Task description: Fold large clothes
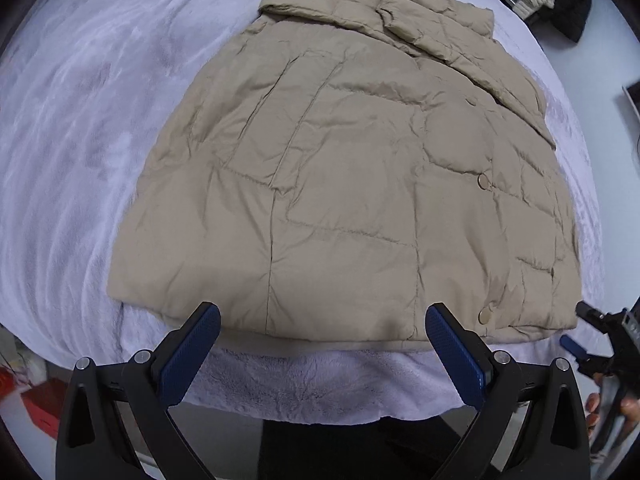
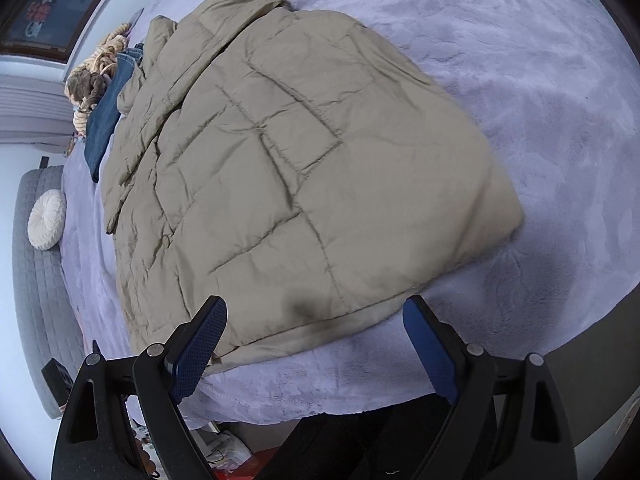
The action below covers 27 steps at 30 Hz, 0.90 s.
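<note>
jacket (image 1: 340, 184) hem near blanket (image 1: 80, 140) edge, both jaws spread.

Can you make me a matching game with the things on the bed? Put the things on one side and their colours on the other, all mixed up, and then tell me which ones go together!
Things:
1. puffy jacket
2. blanket
3. round cushion
4. gripper pads

Colours:
A. white
B. blue
C. beige
D. pale lilac

Pairs: 1-C, 2-D, 3-A, 4-B

The jacket lies spread flat on the blanket. The cushion sits at the far left in the right wrist view.
</note>
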### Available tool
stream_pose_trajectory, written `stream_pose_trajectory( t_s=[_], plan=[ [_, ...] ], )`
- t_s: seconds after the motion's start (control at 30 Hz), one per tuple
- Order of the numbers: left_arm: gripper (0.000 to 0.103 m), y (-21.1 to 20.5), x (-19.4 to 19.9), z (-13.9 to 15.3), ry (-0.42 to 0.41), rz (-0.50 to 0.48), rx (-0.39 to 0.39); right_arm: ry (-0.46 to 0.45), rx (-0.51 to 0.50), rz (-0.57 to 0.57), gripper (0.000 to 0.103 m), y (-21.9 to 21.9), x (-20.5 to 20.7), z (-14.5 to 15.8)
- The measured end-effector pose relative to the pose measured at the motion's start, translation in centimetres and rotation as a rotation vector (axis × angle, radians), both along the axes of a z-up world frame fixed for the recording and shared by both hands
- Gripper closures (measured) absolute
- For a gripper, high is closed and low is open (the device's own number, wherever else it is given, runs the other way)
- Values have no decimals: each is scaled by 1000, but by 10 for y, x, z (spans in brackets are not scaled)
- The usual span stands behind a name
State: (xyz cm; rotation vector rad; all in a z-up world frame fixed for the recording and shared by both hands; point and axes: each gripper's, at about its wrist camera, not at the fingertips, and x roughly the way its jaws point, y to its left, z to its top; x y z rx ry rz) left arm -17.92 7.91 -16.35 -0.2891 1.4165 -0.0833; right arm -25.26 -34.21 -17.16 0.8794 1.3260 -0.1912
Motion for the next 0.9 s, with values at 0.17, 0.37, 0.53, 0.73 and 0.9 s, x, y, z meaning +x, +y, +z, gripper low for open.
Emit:
stream_pose_trajectory(
  t_s=[0.17,0.37,0.53,0.73,0.9],
  plan=[
    [1,37,-20,-17,41,107,-89,43,75,-141,11,-22,-24,-23],
    [1,56,-21,-45,89,183,-226,15,171,-261,11,-27,-23,-47],
    [1,55,-4,-53,68,233,-315,-80,274,-305,0,-19,-7,-49],
    [1,66,13,-63,47,293,-352,-59,258,-277,0,-11,4,-49],
    [61,70,30,-59,21,269,-410,-51,265,-300,0,-12,4,-52]
  ],
)
